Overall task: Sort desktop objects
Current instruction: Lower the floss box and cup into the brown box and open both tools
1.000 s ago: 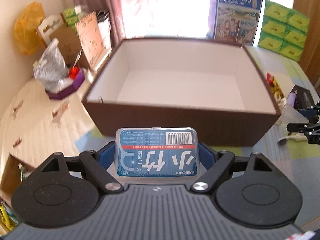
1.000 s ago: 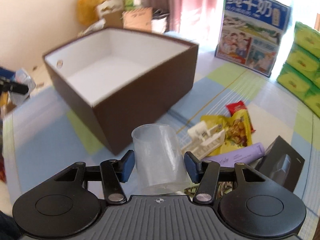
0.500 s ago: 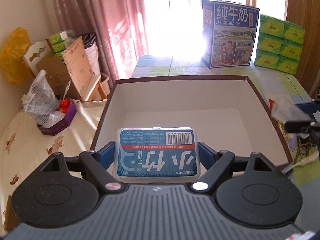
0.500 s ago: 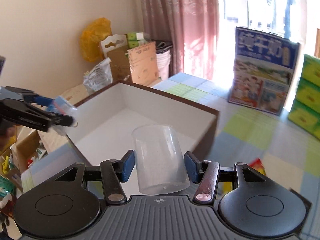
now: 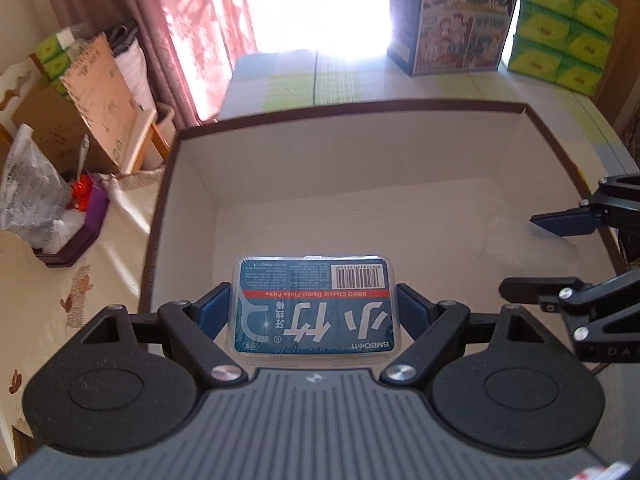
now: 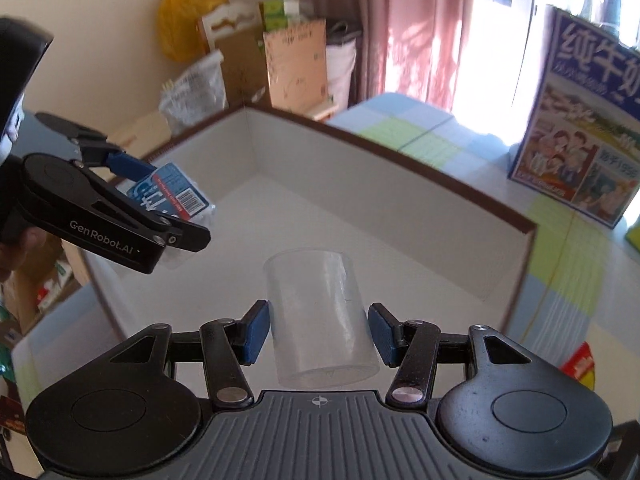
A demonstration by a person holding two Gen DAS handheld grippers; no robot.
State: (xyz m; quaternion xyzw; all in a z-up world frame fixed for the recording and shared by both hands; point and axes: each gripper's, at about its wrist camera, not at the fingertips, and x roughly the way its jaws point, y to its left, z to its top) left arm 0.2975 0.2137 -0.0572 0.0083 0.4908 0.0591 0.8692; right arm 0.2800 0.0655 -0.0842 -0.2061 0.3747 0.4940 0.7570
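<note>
Left gripper (image 5: pixel 314 312) clamps floss box (image 5: pixel 314 304); right gripper (image 6: pixel 319 330) clamps cup (image 6: pixel 320 316), both over brown box (image 5: pixel 360 208). Only right view shows snack packet (image 6: pixel 578 366), lower right, on checked tablecloth (image 6: pixel 568 264).

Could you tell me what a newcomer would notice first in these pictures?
Probably the big brown box with its bare white inside, filling the middle of both views. Over it, the left gripper holds a blue floss pack and the right gripper a clear cup.

Daylit room, blown-out window

We see glare behind the pink pleated curtain (image 5: pixel 192 32); fisheye edges bend and blur.
</note>
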